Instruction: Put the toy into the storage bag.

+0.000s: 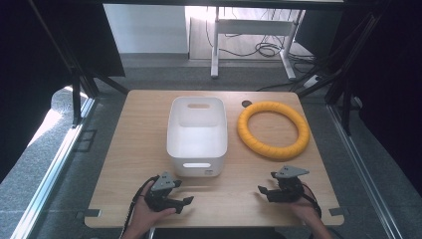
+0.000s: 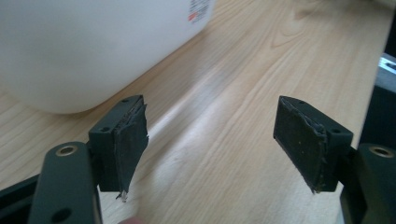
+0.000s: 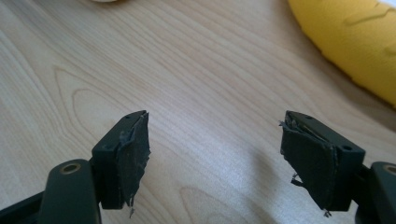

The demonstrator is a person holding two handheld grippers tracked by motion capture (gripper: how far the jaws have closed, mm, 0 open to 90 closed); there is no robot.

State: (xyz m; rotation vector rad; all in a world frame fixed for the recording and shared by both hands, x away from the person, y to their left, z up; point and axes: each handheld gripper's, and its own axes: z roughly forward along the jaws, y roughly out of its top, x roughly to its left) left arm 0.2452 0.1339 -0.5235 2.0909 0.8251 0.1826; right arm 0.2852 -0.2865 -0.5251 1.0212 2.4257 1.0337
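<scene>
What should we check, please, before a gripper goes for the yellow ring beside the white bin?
1. Right gripper open, nothing between its jaws: ok.
2. Left gripper open, nothing between its jaws: ok.
3. Yellow ring lying flat on the table, apart from the white bin: ok.
4. Bare table between right gripper and ring: ok.
5. Bin upright with nothing in it: ok.
6. Whether the open jaws span the ring's tube: cannot tell.

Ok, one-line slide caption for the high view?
Both open grippers, left and right, rest near the table's front edge, before a white bin and yellow ring.
</scene>
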